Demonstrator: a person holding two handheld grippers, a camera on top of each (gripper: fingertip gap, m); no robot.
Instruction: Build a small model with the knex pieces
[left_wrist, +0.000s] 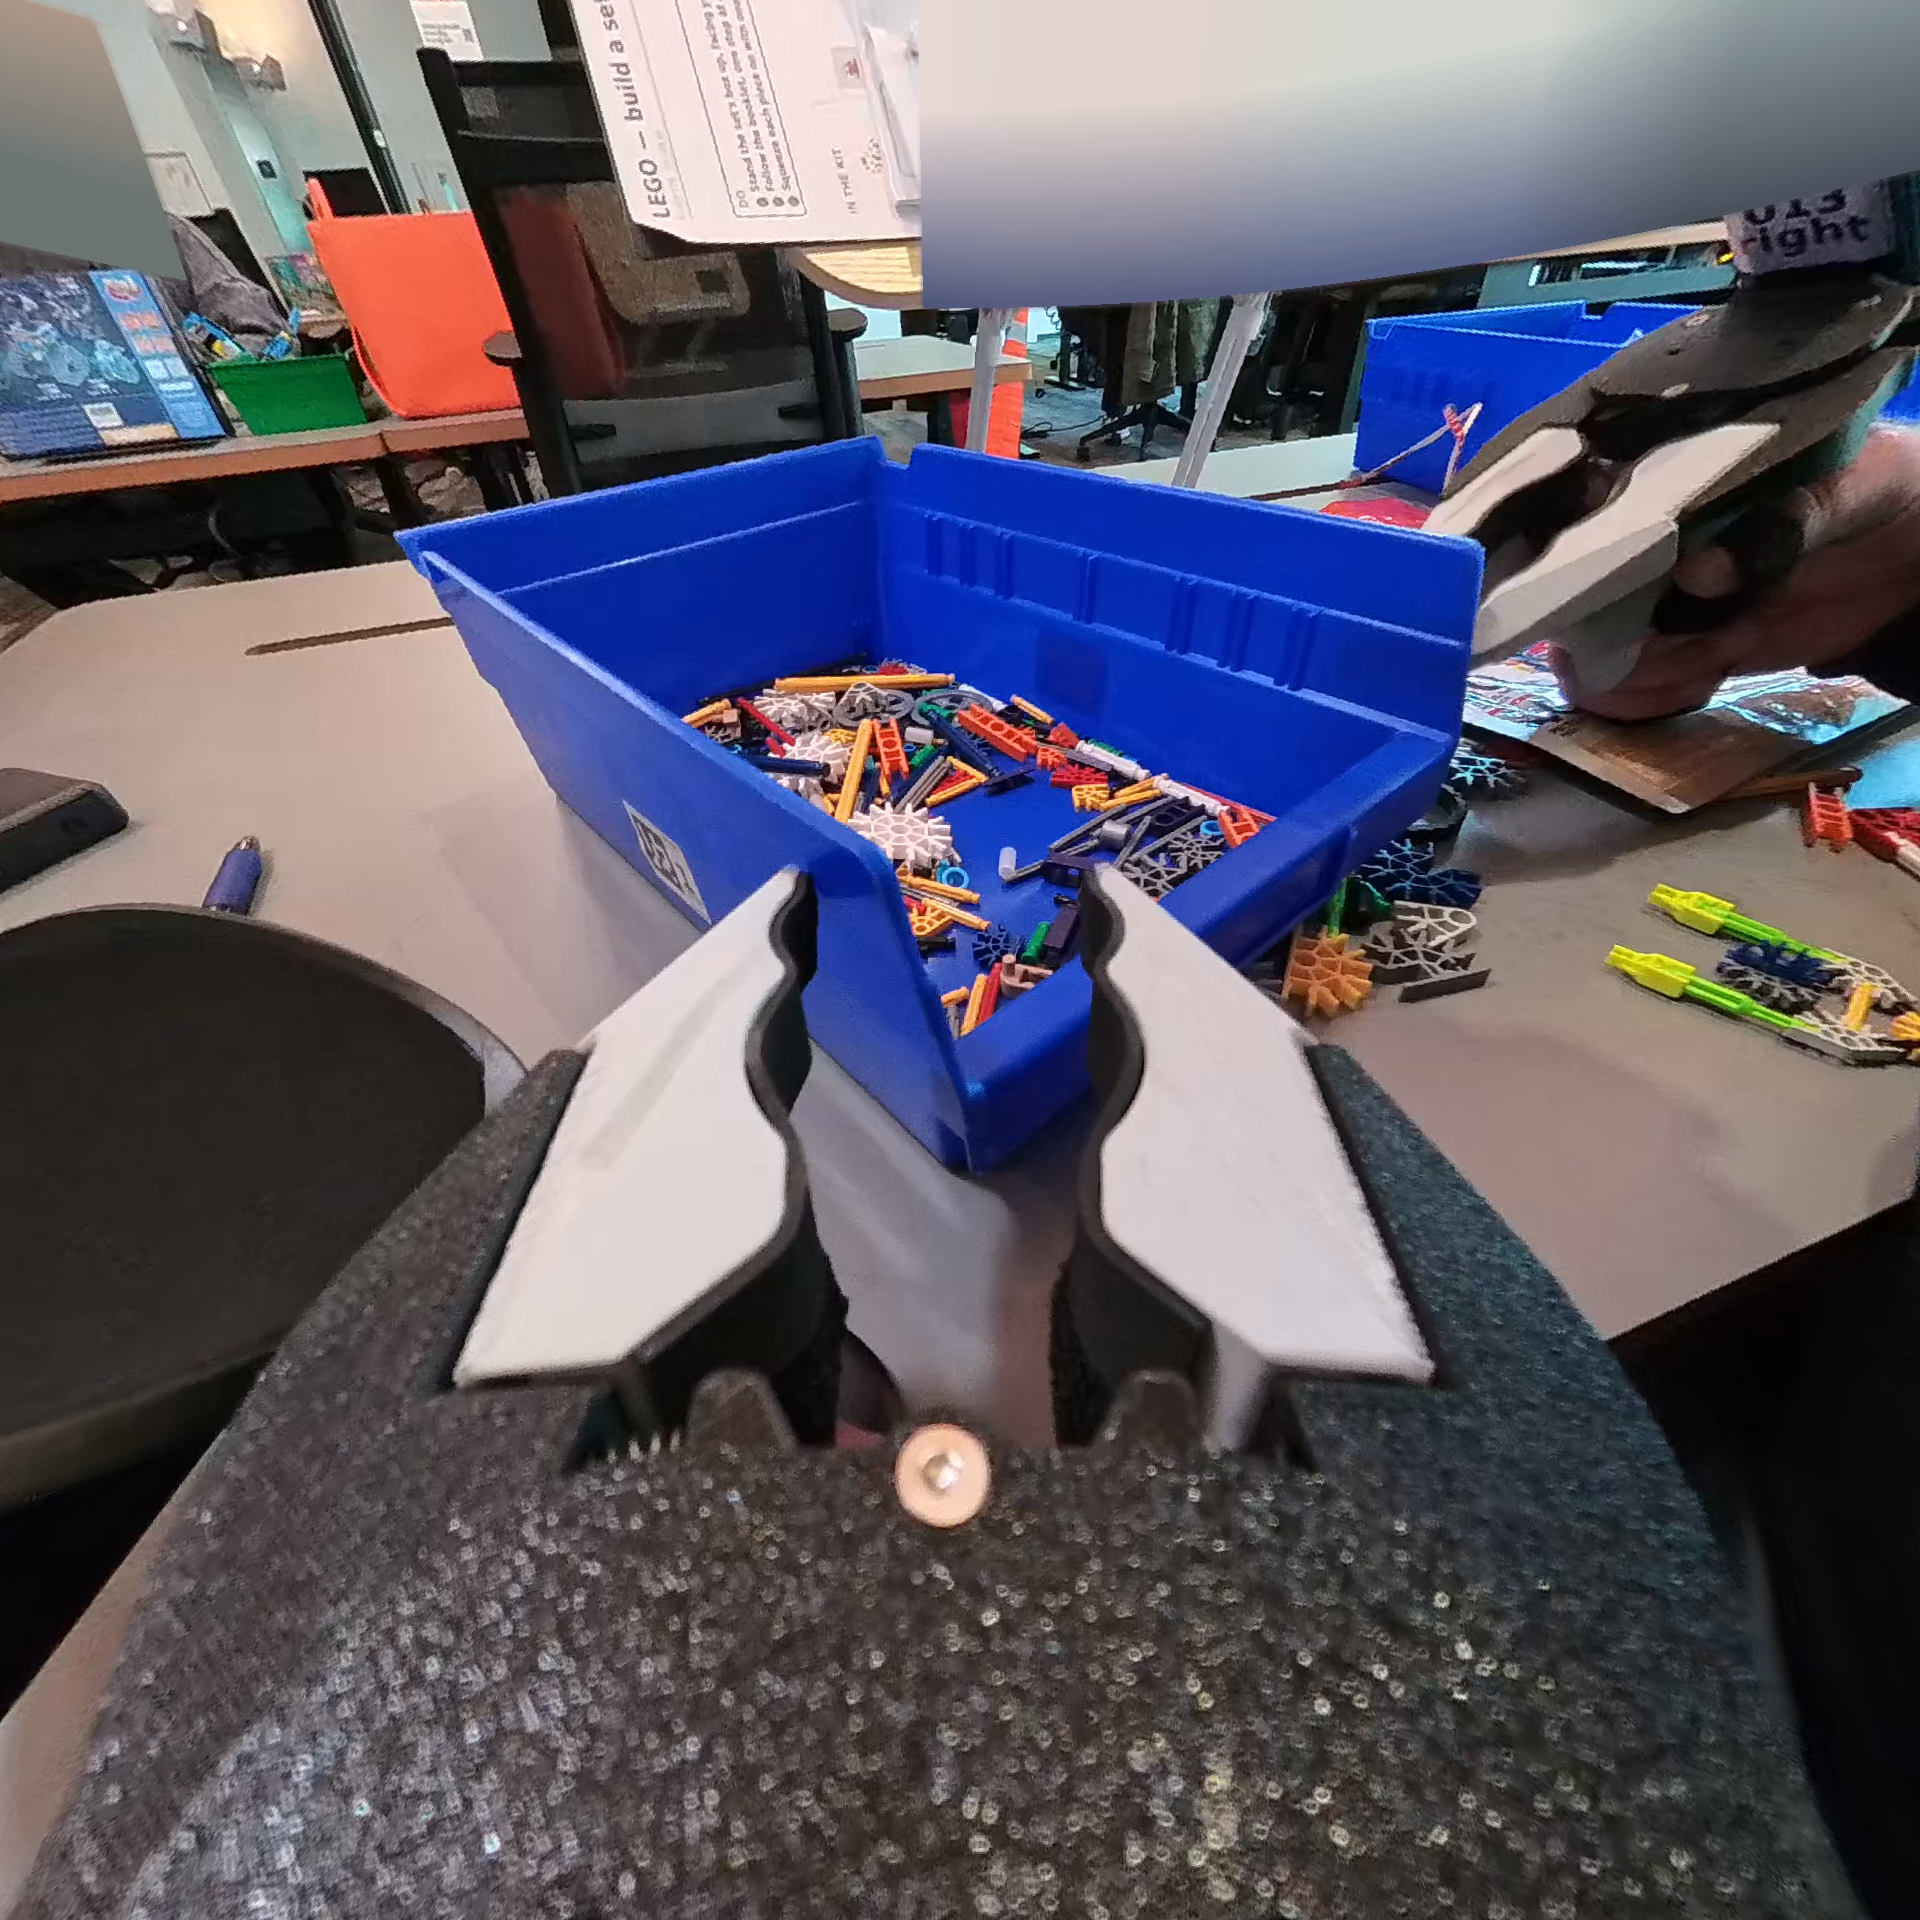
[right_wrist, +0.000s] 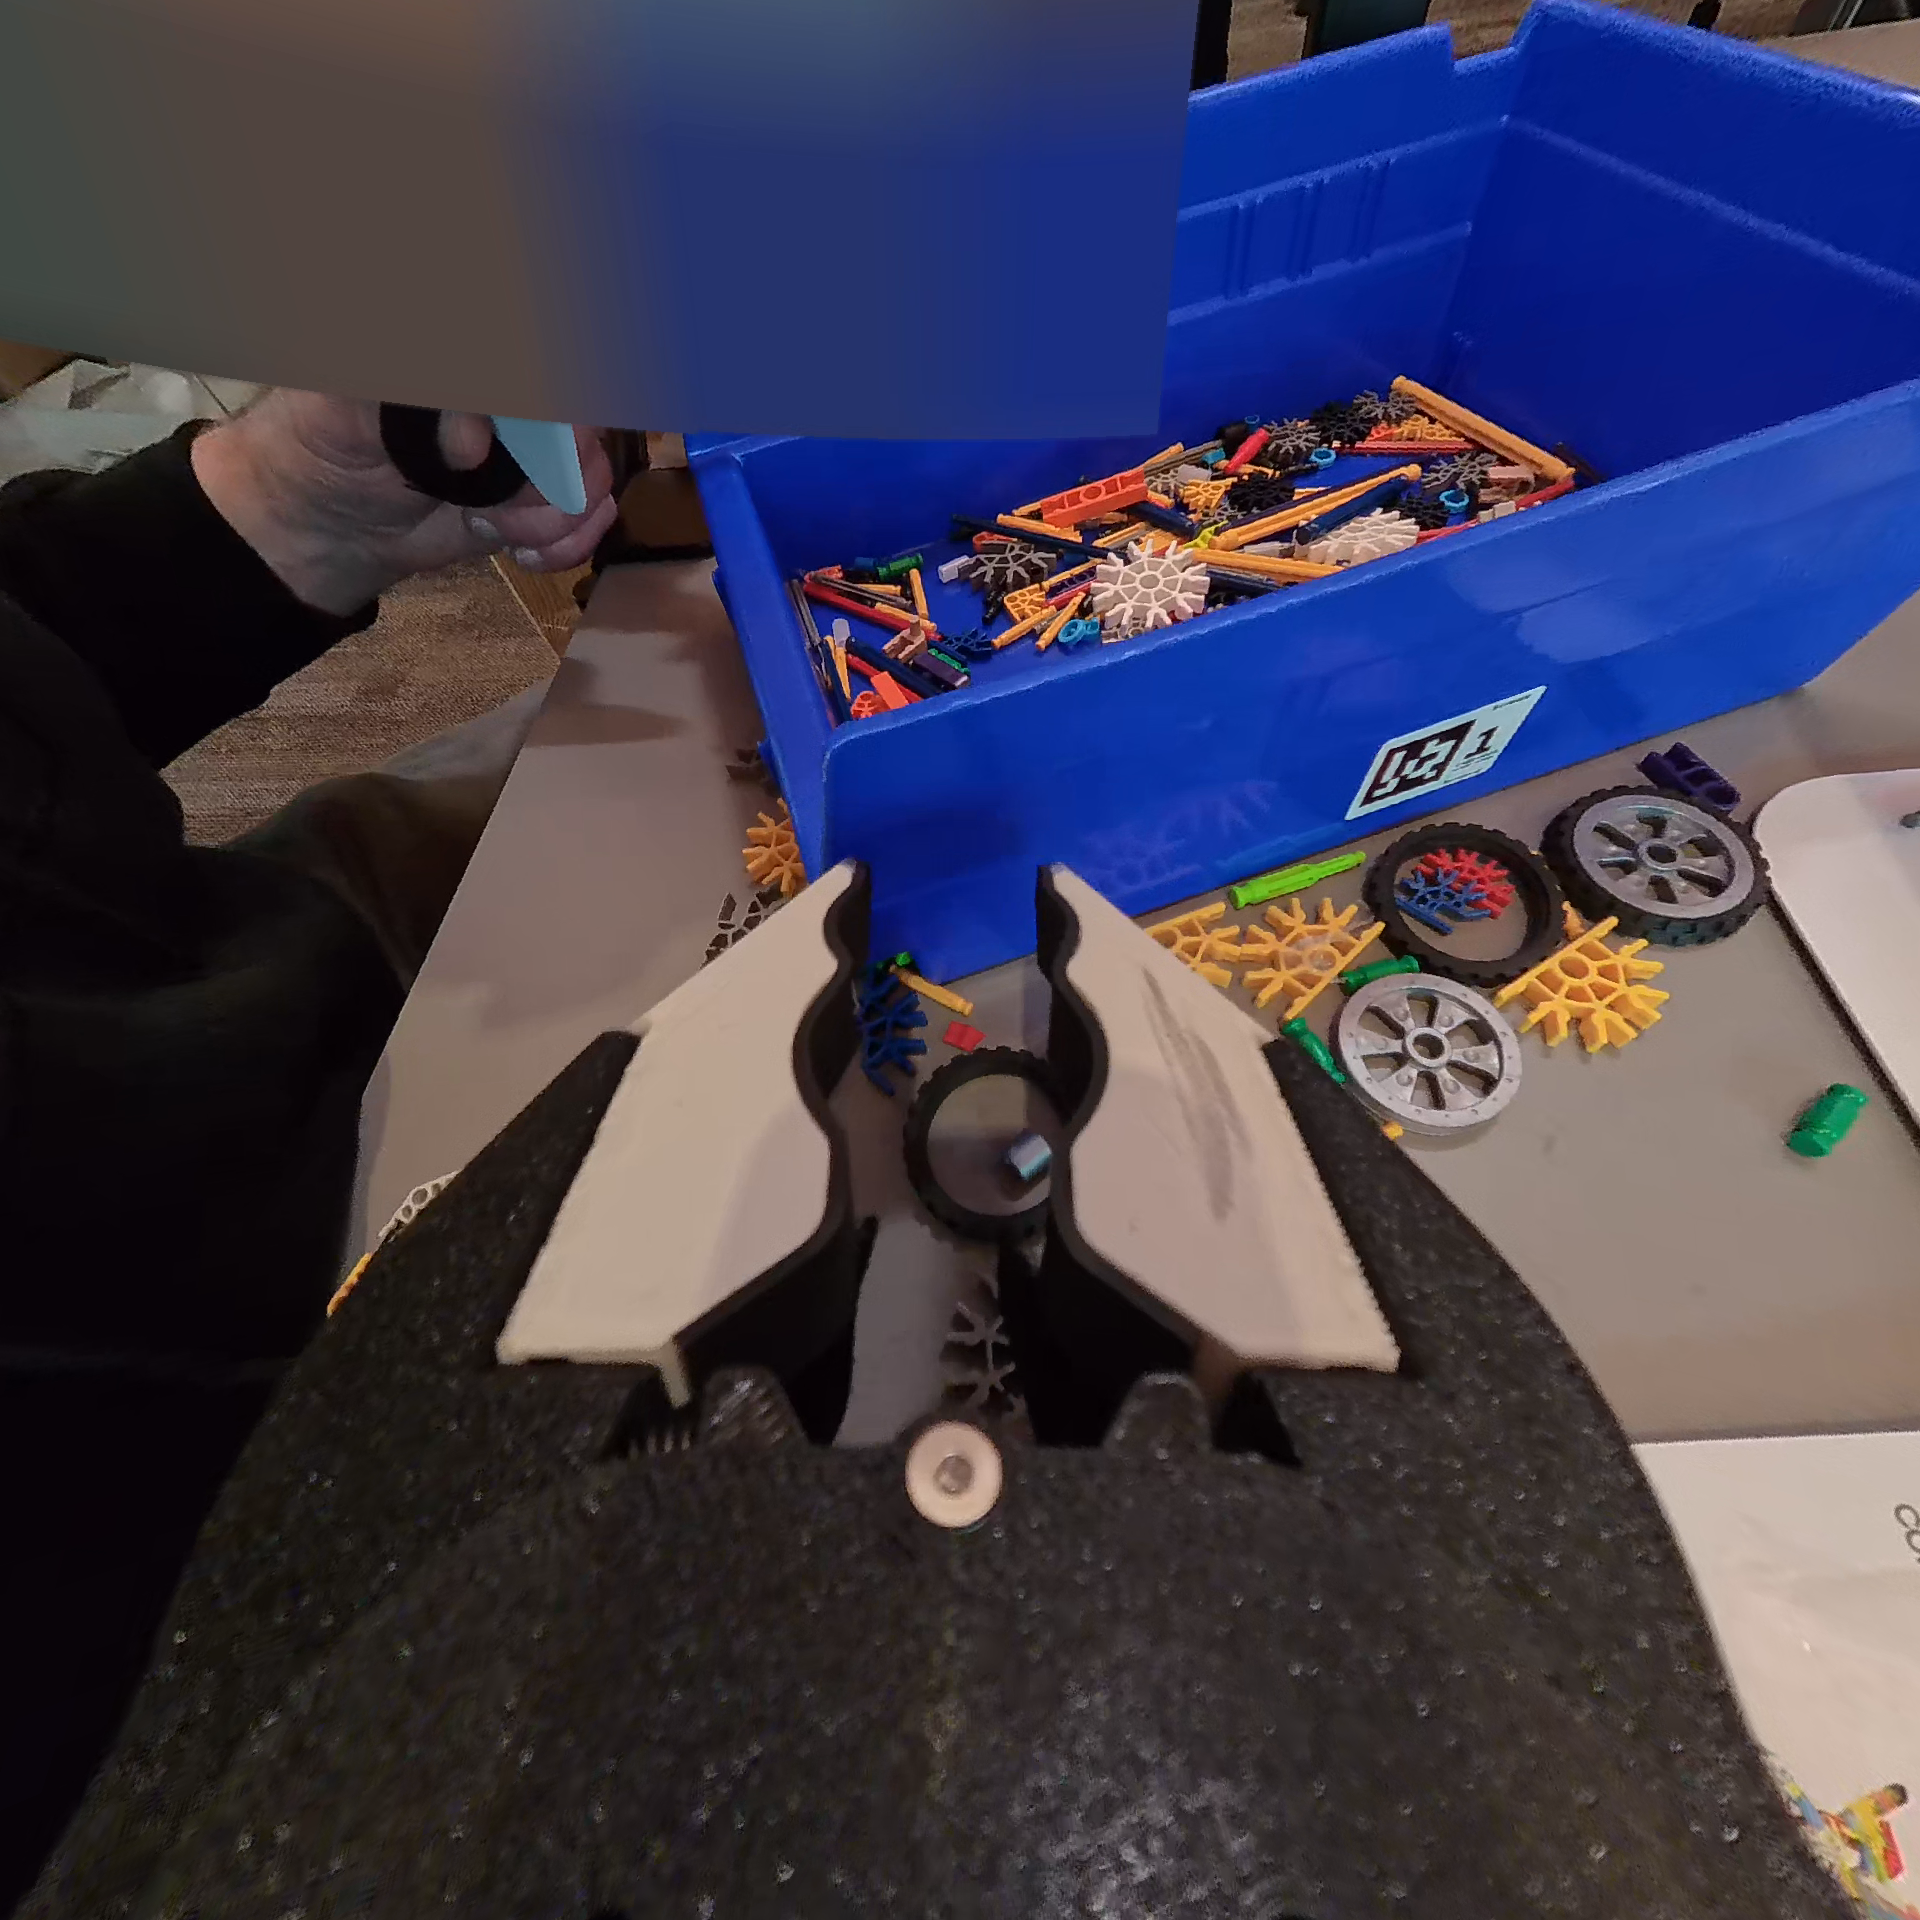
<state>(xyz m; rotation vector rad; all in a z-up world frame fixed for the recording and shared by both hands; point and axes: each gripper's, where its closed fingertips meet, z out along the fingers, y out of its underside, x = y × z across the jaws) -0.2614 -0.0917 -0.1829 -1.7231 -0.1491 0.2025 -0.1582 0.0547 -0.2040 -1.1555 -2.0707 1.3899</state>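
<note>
A blue plastic bin (left_wrist: 665, 634) holds many small construction-toy rods and connectors (left_wrist: 914, 769). My left gripper (left_wrist: 951, 894) is open and empty, and the bin's near corner shows between its fingers. My right gripper (right_wrist: 951, 883) is open and empty, low over the table by the bin's (right_wrist: 1195, 790) front wall. A black tyre (right_wrist: 982, 1143) lies on the table between its fingers. A blue connector (right_wrist: 888, 1029) lies just past the tyre. The right gripper also shows in the left wrist view (left_wrist: 1465, 571), held by a hand at the bin's right.
Two silver-hubbed wheels (right_wrist: 1429, 1049), (right_wrist: 1657, 862), an empty tyre (right_wrist: 1465, 904), yellow connectors (right_wrist: 1584, 982) and green rods (right_wrist: 1294, 878) lie by the bin. A white sheet (right_wrist: 1849, 914) is at right. A lime-green partial build (left_wrist: 1766, 977), a pen (left_wrist: 234, 873) and a black round object (left_wrist: 208, 1143) are also there. There is about 20 cm between the tips of the two grippers.
</note>
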